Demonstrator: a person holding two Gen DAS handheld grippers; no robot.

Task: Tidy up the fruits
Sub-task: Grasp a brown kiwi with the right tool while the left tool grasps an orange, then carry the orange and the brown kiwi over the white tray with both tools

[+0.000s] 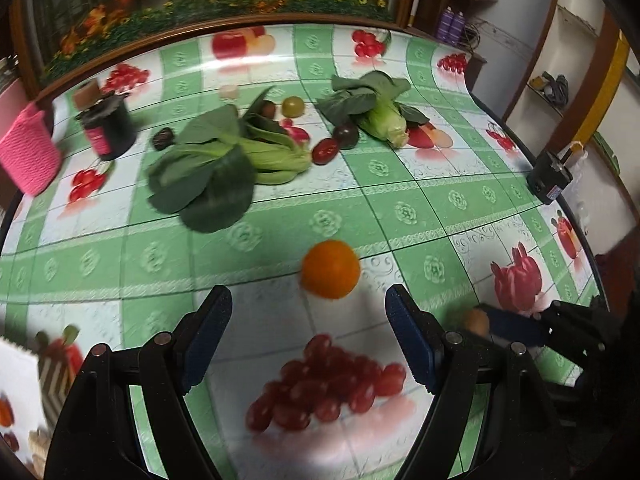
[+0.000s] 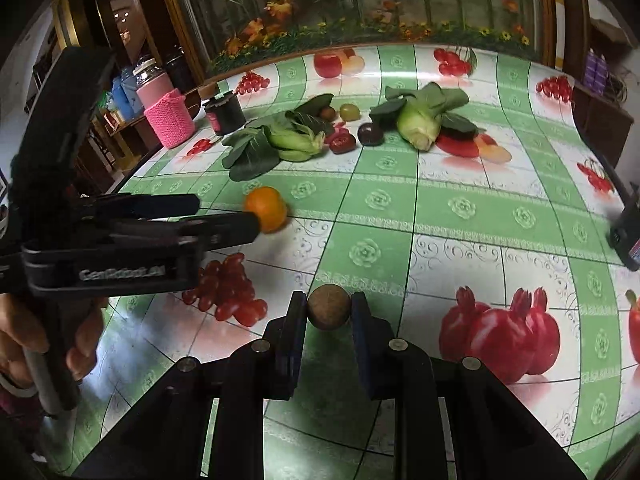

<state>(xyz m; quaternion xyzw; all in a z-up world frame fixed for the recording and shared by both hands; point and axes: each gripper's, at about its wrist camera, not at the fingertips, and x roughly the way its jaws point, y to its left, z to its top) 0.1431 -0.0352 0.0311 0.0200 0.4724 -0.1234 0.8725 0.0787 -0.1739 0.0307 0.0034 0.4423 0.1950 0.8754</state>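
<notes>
Table [image 1: 400, 208] with green-and-white checked oilcloth, printed fruit pictures all over it, fills both views.

Big bok choy [image 1: 224, 160] lies left of centre at the far side, leaves toward the near edge. Second, smaller bok choy [image 1: 380, 112] lies right of it, stem end pointing near-right.

Pink knitted basket [image 2: 170, 118] sits at the far-left table edge; dark jar [image 2: 225, 114] stands just beside it on the right.

Left gripper [image 1: 308, 336]: jaws wide apart, nothing between them. Orange [image 1: 331, 269] sits on the table just ahead of the fingertips, roughly centred on the gap, not touched in the left wrist view. In the right wrist view the left gripper [image 2: 228, 216] comes in from the left with its tips at the orange [image 2: 266, 209]; contact cannot be told there.

Right gripper [image 2: 329, 306]: jaws narrowed onto a small round brown fruit [image 2: 329, 306], both pads against its sides, so it has hold of it. Fruit is low over the near-centre of the table; cannot tell if it's lifted or resting.

Small stuff between the two bok choys: dark plum [image 2: 370, 134], red tomato [image 2: 342, 142] just left of it, greenish tomato [image 2: 349, 112] farther back, small brown fruit [image 2: 328, 112] beside that. One dark round fruit [image 1: 163, 138] sits left of the big bok choy, near the jar.

Black device [image 1: 550, 178] at the right table edge.
</notes>
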